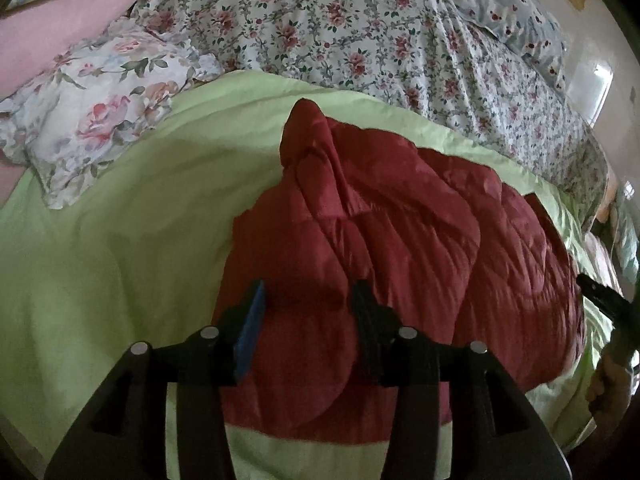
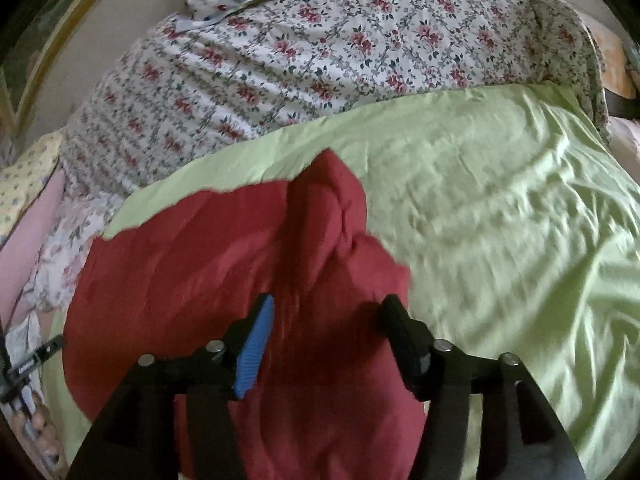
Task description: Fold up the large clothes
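Observation:
A dark red quilted jacket [image 1: 384,240] lies bunched on a light green sheet [image 1: 120,240]. My left gripper [image 1: 310,300] is open, its fingers spread over the jacket's near left part, just above the fabric. In the right wrist view the same jacket [image 2: 200,264] fills the lower left, with a folded ridge pointing away. My right gripper [image 2: 326,316] is open over the jacket's right edge, its right finger [image 2: 400,328] near where red meets the green sheet [image 2: 500,220]. Neither gripper holds fabric. The right gripper also shows at the left wrist view's right edge [image 1: 600,296].
A small-flowered bedspread [image 1: 360,32] covers the bed beyond the green sheet. A rose-print pillow [image 1: 100,108] and pink bedding [image 1: 60,24] lie at the far left. A blue-grey pillow with red prints [image 1: 512,12] lies far right. The bed's edge drops off at right.

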A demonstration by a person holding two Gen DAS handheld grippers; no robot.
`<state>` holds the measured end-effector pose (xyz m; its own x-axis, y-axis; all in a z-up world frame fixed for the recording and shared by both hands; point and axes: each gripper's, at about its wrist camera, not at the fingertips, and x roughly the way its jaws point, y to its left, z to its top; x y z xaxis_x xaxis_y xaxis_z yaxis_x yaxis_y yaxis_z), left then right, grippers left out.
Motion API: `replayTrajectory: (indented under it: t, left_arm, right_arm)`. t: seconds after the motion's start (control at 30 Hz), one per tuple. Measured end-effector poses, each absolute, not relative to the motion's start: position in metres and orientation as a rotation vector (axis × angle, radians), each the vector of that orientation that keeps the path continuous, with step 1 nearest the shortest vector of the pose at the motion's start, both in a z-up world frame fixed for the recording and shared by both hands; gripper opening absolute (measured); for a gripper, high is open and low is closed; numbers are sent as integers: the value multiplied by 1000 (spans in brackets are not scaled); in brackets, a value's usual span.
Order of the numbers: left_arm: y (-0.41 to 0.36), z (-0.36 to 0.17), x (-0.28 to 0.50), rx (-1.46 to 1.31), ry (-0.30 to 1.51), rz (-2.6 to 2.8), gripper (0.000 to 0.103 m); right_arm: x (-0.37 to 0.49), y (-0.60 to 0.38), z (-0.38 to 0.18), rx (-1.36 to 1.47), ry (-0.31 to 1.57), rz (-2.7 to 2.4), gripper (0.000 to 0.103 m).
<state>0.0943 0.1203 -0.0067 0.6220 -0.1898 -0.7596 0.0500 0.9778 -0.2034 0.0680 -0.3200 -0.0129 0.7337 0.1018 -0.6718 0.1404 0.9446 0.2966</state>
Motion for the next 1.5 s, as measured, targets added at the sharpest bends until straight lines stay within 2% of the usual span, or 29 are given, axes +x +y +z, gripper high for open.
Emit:
replayTrajectory:
  t: [0.17, 0.43, 0.57, 0.7, 0.9, 1.1, 1.17, 1.5]
  left_arm:
    - [116, -3, 78, -162, 884, -154, 49]
    - [98, -3, 58, -119, 891, -178, 50]
    - [84, -7, 51, -100, 906, -201, 53]
    - [69, -8, 44, -73, 919, -233, 55]
    - [51, -8, 40, -38, 925, -246, 57]
    - [38, -6, 38, -1, 929, -243, 68]
    - [34, -5, 37, 12, 929, -243, 71]
    - [18, -1, 45, 69, 932, -205, 78]
  right_arm:
    - [25, -305, -17, 283, 762, -25, 60]
    - [-10, -279, -16, 221, 750, -10, 60]
    - [-10, -261, -18, 193, 759, 24, 61]
    - [-8, -237, -18, 144, 758, 65, 67]
    - [-5, -214, -19, 113, 765, 116, 67]
    - [4, -199, -23, 93, 780, 146, 69]
    - [8, -194, -23, 77, 779, 151, 75]
    - [45, -194, -40, -16, 759, 93, 79]
